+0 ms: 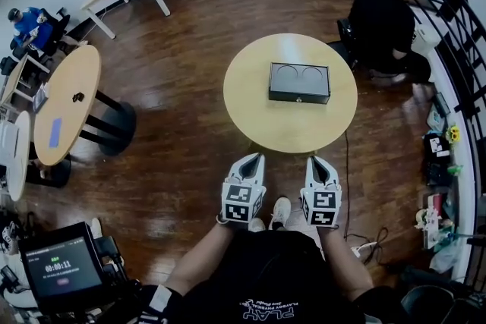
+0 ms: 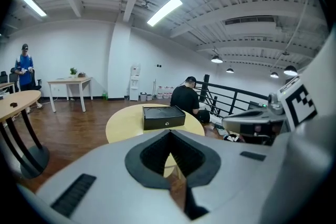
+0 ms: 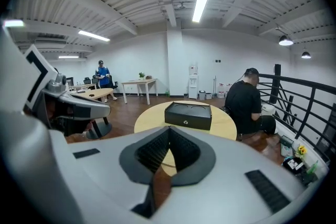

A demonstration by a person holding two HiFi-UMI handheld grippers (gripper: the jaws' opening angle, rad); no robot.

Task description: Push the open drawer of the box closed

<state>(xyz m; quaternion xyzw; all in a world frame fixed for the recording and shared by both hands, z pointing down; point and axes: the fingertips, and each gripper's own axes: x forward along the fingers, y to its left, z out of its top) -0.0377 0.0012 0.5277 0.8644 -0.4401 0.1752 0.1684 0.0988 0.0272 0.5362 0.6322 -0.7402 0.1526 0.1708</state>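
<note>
A black box (image 1: 299, 83) sits on the round wooden table (image 1: 258, 110), its front face with a small knob toward me. From here the drawer front looks about flush with the box; two round recesses mark the lid. Both grippers hang side by side short of the table's near edge, well apart from the box. The left gripper (image 1: 257, 157) and right gripper (image 1: 317, 159) are shut with nothing between their jaws. The left gripper view shows the box (image 2: 164, 116) beyond the closed tips (image 2: 169, 132). The right gripper view shows the box (image 3: 188, 115) past its tips (image 3: 169, 129).
A person in black (image 1: 387, 19) sits at the table's far right side, by a black railing (image 1: 463, 49). An oval table (image 1: 68, 99) on a dark pedestal stands at left. A cable (image 1: 348, 163) trails on the floor. A screen device (image 1: 61, 269) is at lower left.
</note>
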